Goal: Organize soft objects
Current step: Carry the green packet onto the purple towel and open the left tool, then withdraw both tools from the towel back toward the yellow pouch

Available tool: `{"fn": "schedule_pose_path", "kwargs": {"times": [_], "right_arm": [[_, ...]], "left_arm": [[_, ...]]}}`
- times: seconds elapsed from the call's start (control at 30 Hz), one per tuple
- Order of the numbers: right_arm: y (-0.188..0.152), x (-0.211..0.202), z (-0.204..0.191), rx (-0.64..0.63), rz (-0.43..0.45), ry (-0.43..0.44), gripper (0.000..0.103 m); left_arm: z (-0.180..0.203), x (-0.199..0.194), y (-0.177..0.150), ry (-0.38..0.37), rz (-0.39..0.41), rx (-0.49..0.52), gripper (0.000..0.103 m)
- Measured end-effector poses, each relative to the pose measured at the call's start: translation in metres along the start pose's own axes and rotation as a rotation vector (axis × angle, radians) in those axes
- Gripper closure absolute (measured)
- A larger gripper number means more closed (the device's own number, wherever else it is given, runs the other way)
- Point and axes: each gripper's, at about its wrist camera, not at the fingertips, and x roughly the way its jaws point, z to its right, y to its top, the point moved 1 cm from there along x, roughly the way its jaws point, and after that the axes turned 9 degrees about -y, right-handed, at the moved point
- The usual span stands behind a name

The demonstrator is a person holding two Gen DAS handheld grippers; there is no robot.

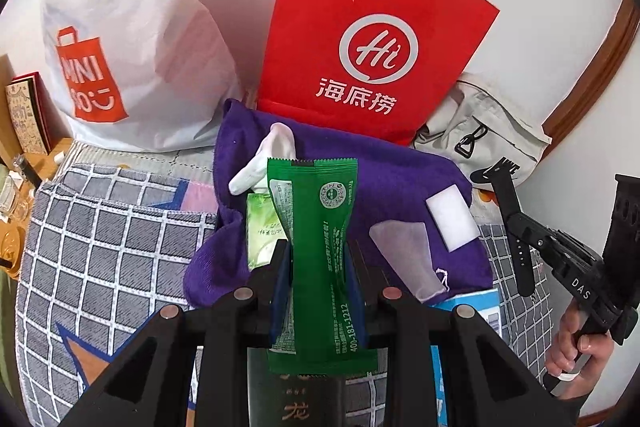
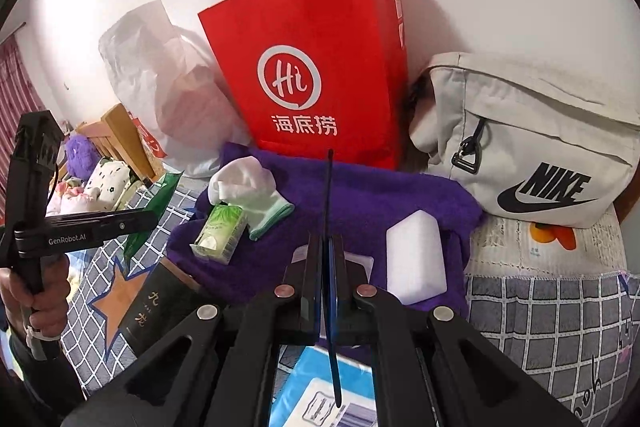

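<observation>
- The red paper bag (image 2: 316,67) read "Hi 海底捞".
- The grey bag (image 2: 532,143) showed "NIKE".
- The green packet (image 1: 320,251) carried "400-181-1212".
- The left gripper (image 2: 150,217) bore "GenRobot.AI".

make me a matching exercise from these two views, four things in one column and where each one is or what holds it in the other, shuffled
Things:
1. green sachet
2. black watch strap
3. white sponge block
4. grey Nike bag

Places:
A. lying loose on the purple towel
B. pinched in the right gripper
C. against the wall, to the right of the red paper bag
D. pinched in the left gripper

Pairs: 1-D, 2-B, 3-A, 4-C
</observation>
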Motion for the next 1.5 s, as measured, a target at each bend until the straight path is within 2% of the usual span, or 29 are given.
{"fn": "schedule_pose_path", "kwargs": {"times": [0.37, 0.83, 1.3, 1.4, 1.43, 1.47, 1.5], "right_arm": [[-0.002, 0.045, 0.01, -0.012, -0.08, 0.027, 0.1], [-0.019, 0.097, 0.01, -0.045, -0.206, 0.06, 0.1], [-0.022, 0.109, 0.015, -0.033, -0.238, 0.048, 0.099], [-0.02, 0.106, 0.014, -0.024, -0.227, 0.061, 0.098], [-0.02, 0.103, 0.014, -0.022, -0.224, 0.068, 0.095], [-0.02, 0.1, 0.015, -0.021, -0.223, 0.073, 0.087], [-0.019, 0.098, 0.013, -0.022, -0.22, 0.075, 0.082]], "left_arm": [[0.001, 0.05, 0.018, -0.003, -0.069, -0.007, 0.077], [-0.004, 0.102, 0.025, 0.035, -0.139, -0.009, 0.077], [0.002, 0.123, 0.021, 0.038, -0.184, 0.014, 0.074], [0.004, 0.125, 0.021, 0.031, -0.186, 0.004, 0.071], [0.004, 0.124, 0.022, 0.027, -0.187, -0.001, 0.065], [0.004, 0.124, 0.022, 0.022, -0.191, -0.006, 0.055], [0.005, 0.122, 0.022, 0.016, -0.193, -0.009, 0.051]]}}
